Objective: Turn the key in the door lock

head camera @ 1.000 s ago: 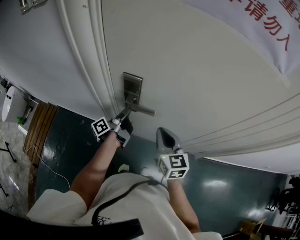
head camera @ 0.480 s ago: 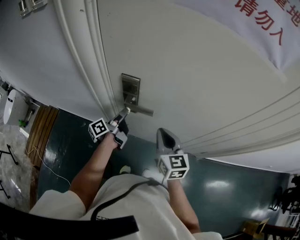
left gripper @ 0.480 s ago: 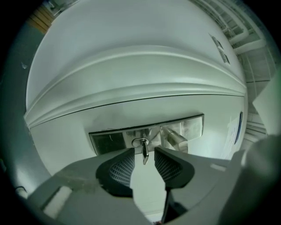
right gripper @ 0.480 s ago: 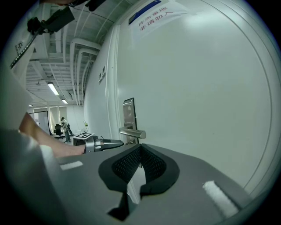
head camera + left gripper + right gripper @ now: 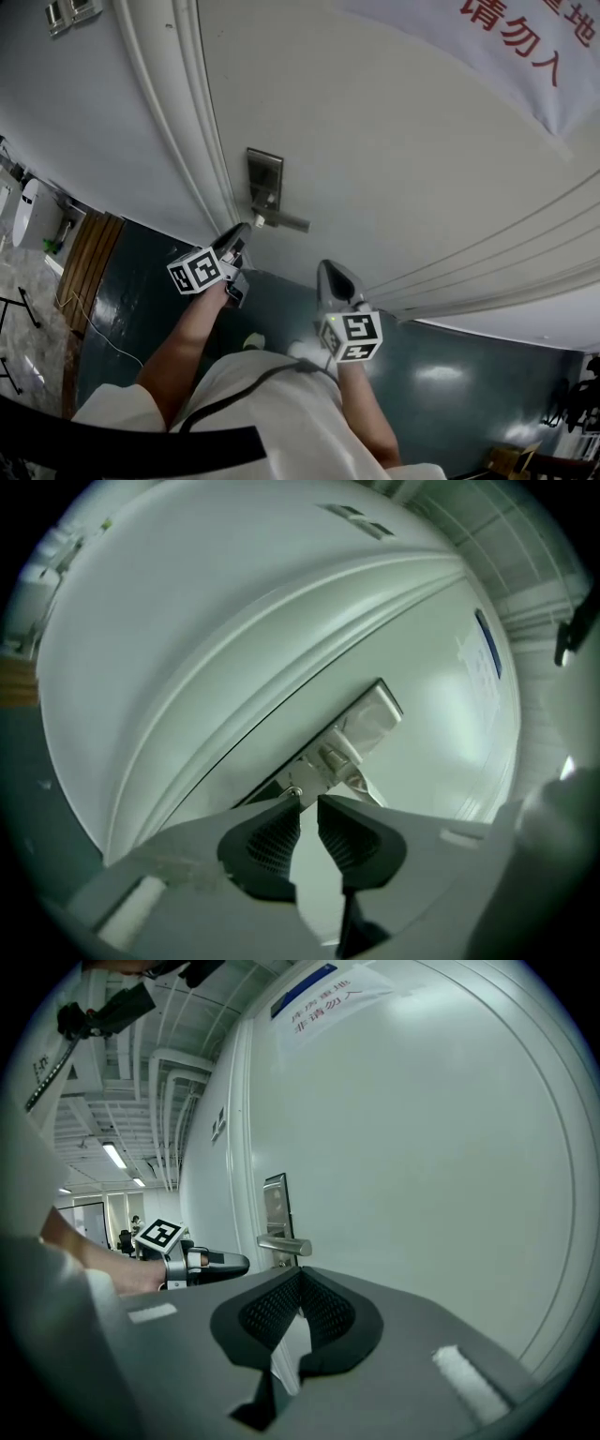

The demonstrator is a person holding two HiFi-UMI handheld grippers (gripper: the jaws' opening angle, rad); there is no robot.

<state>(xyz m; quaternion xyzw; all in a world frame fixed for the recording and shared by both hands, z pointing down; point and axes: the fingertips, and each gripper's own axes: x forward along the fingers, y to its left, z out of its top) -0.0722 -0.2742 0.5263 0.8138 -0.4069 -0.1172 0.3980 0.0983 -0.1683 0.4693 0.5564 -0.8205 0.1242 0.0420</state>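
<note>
The steel lock plate (image 5: 264, 178) with its lever handle (image 5: 286, 222) sits on the pale door (image 5: 375, 141). My left gripper (image 5: 240, 231) hovers just below the plate, rolled over, its jaws closing but still apart. In the left gripper view the tips (image 5: 307, 803) show a narrow gap with nothing pressed between the pads. The small silver key end (image 5: 293, 791) lies just beyond the left tip, under the plate (image 5: 370, 724). My right gripper (image 5: 323, 265) hangs further right, away from the lock. Its jaws (image 5: 300, 1274) are shut on nothing, facing the handle (image 5: 284, 1245).
A white notice with red characters (image 5: 525, 47) hangs high on the door. The door frame moulding (image 5: 178, 122) runs left of the lock. Below are a dark green floor (image 5: 141, 291), a wooden strip (image 5: 84, 253) and a wall switch panel (image 5: 70, 11).
The left gripper rolled about its axis and drew back a little from the lock, down and left. Its marker cube now faces differently. The right gripper stayed put.
</note>
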